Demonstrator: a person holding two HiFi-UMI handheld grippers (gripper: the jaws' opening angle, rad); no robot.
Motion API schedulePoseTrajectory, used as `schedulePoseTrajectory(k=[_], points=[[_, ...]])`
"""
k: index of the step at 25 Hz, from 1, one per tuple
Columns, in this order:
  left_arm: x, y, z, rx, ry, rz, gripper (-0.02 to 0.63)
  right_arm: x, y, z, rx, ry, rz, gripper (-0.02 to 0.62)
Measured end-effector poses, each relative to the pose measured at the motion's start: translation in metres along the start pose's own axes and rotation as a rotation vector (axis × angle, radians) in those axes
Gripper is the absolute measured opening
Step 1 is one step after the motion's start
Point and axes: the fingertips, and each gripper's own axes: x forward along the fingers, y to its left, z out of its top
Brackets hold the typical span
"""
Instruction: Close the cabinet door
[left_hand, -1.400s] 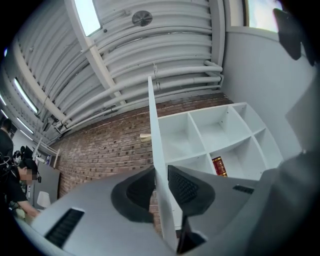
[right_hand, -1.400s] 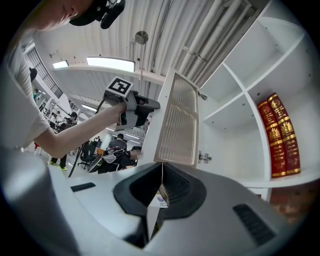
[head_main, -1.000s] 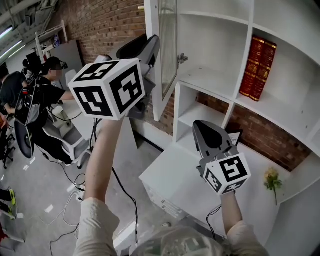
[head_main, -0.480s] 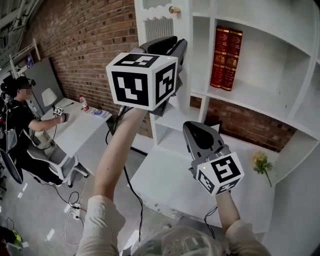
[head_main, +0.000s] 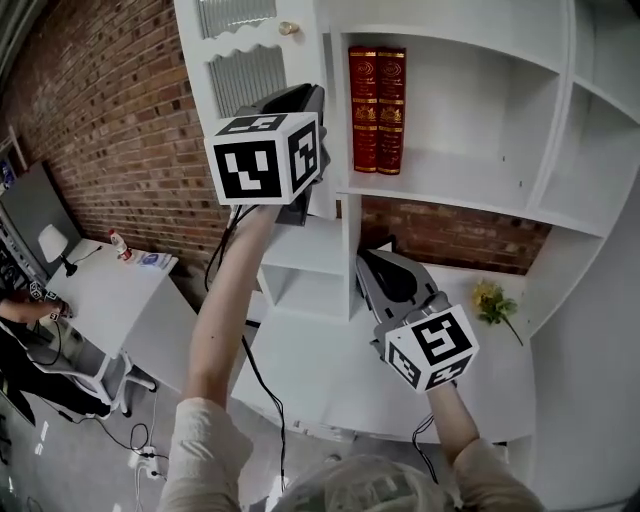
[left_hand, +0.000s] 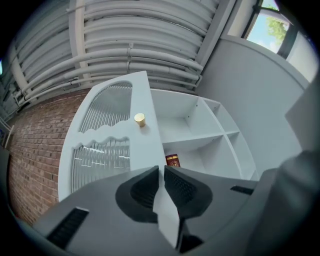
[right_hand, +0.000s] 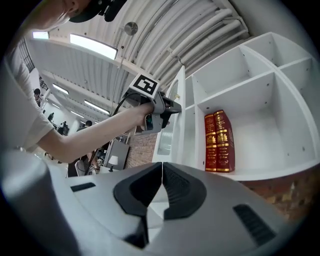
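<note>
— Cabinet door (head_main: 250, 70): is it gripped by either tool?
— No grip is seen. The left gripper's (left_hand: 161, 172) jaws are closing, with only a narrow slit left between them and nothing caught in it; the door's white face is seen beyond them. The right gripper's (right_hand: 161, 167) jaws are brought together, empty, and it is held lower, over the white desk top (head_main: 320, 380).
— And how is the door set?
— It is stood upright, long axis vertical, at the left end of the cabinet (head_main: 450, 195). Its face, with ribbed glass panes (left_hand: 100, 160) and a gold knob (left_hand: 139, 119), is turned out to the room. Its free edge is placed just beside the compartment where two red books (head_main: 377, 108) are stood. Whether it is fully shut cannot be told. The left gripper is raised close to that edge, below the knob.
</note>
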Motion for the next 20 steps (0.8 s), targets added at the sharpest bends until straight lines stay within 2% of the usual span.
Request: schedulePoseTrajectory(k=[6, 20], points=[[0.016, 0.000, -0.004, -0.038, -0.011, -0.004, 0.046, -0.003, -0.009, -0.009, -0.005, 0.017, -0.026, 0.017], [0.051, 0.004, -0.013, -0.033, -0.008, -0.008, 0.046, 0.003, -0.039, -0.014, -0.012, 0.041, -0.089, 0.017]])
